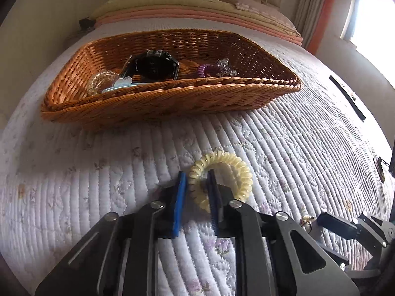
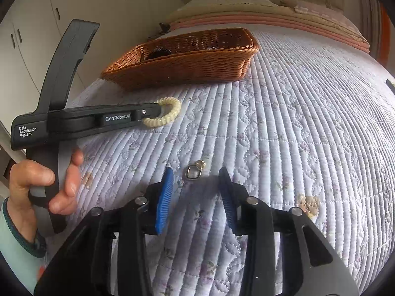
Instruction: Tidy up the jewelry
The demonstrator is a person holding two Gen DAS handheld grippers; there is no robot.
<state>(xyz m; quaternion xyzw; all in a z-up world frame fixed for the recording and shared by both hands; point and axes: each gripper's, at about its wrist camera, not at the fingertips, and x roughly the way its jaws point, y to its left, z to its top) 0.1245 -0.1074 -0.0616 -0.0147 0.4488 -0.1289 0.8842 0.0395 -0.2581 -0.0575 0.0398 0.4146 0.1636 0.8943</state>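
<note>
A cream spiral hair tie (image 1: 222, 175) lies on the quilted bedspread; it also shows in the right wrist view (image 2: 164, 116). My left gripper (image 1: 197, 180) has its blue-padded jaws closed on the tie's near coil. A small gold ring (image 2: 192, 171) lies on the quilt just ahead of my right gripper (image 2: 195, 175), whose jaws stand wide apart and empty. The ring also shows in the left wrist view (image 1: 306, 222). A wicker basket (image 1: 172, 98) farther back holds a black watch (image 1: 153, 66), a purple tie (image 1: 207, 70), a clear tie (image 1: 100, 81) and crystal pieces (image 1: 226, 67).
The basket also shows in the right wrist view (image 2: 187, 66). Folded blankets and pillows (image 1: 197, 7) are stacked behind it. A black strip (image 1: 346, 96) lies on the quilt at the right. A white cabinet (image 2: 29, 32) stands at the left.
</note>
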